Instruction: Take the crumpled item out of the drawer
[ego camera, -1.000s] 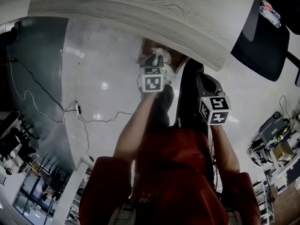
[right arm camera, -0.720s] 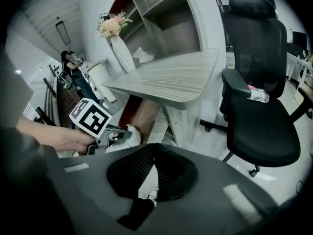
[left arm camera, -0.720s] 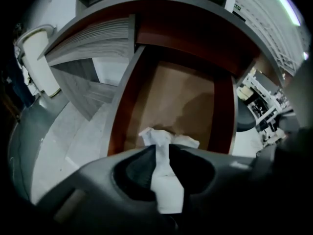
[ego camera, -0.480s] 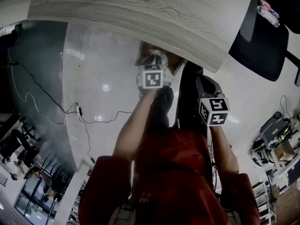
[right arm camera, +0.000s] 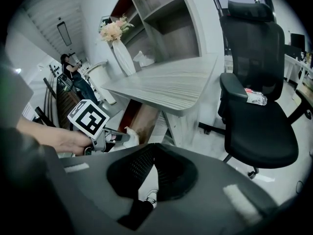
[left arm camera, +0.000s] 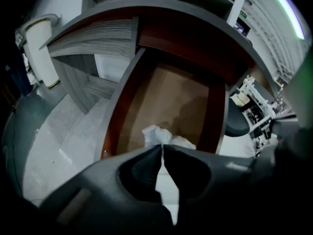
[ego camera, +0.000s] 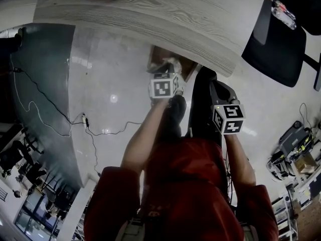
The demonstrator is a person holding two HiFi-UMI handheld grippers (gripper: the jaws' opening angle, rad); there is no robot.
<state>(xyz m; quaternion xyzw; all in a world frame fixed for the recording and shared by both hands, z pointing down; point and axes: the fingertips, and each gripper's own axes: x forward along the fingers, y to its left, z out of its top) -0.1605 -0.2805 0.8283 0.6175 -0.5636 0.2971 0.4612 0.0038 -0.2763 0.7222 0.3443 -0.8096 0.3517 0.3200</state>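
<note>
A crumpled white paper [left arm camera: 157, 135] hangs over the front end of the open wooden drawer [left arm camera: 171, 94], pinched between the tips of my left gripper [left arm camera: 162, 148]. In the head view the same paper [ego camera: 173, 63] shows just past the left gripper's marker cube [ego camera: 164, 87], below the desk edge. In the right gripper view the paper [right arm camera: 131, 134] sticks out of the left gripper's tip. My right gripper [right arm camera: 154, 148] is shut with nothing in it and is held back on the right, its cube [ego camera: 229, 118] level with my waist.
The grey wooden desk [ego camera: 165, 11] overhangs the drawer. A black office chair [right arm camera: 257, 106] stands to the right. A vase of flowers [right arm camera: 117, 35] sits on the desk top. A cable [ego camera: 60, 117] trails across the glossy floor on the left.
Hardly anything differs. My left gripper stays shut on the paper at the drawer's front and has shifted very slightly. The right gripper has not moved.
</note>
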